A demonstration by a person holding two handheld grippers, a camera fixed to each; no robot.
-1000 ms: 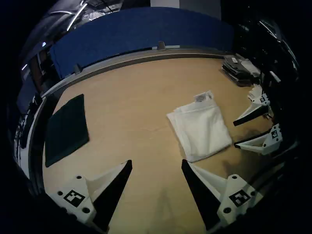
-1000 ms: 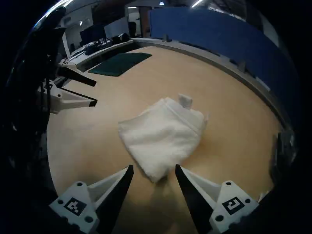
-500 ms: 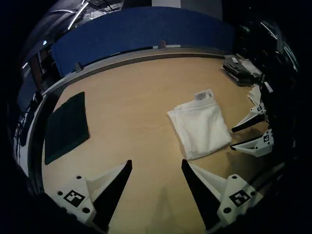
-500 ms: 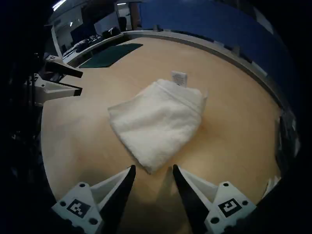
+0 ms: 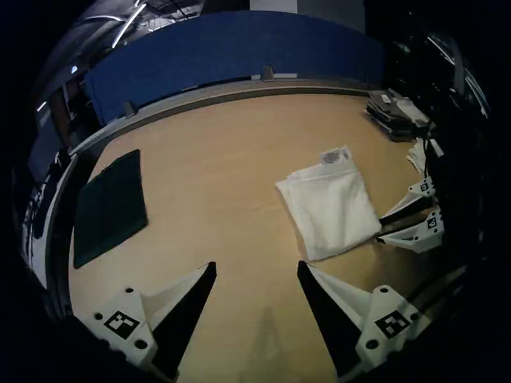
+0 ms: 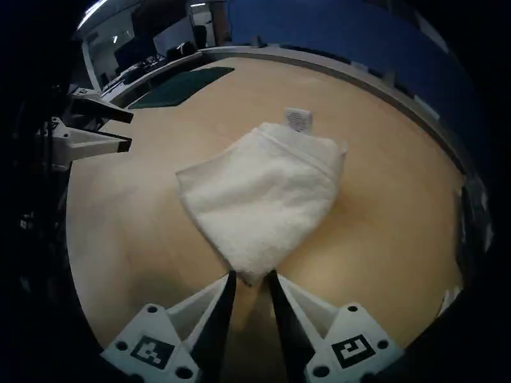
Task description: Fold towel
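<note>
A white towel (image 5: 332, 207) (image 6: 262, 198), folded into a thick rectangle, lies on the wooden table (image 5: 211, 166); its label (image 5: 333, 156) (image 6: 297, 119) sticks out at the far edge. My right gripper (image 6: 250, 276) (image 5: 380, 230) has its jaws drawn in narrow on the towel's near corner, which sits pinched between both fingertips. My left gripper (image 5: 255, 274) (image 6: 131, 131) hovers open over bare table to the towel's left, with nothing between its fingers.
A dark green cloth (image 5: 108, 207) (image 6: 179, 89) lies flat near the table's far left edge. A blue partition (image 5: 223, 51) runs along the back. A stack of grey folded items (image 5: 393, 115) sits at the back right corner.
My right gripper moved in toward the towel and its jaws narrowed around the near corner. The left gripper stayed almost still.
</note>
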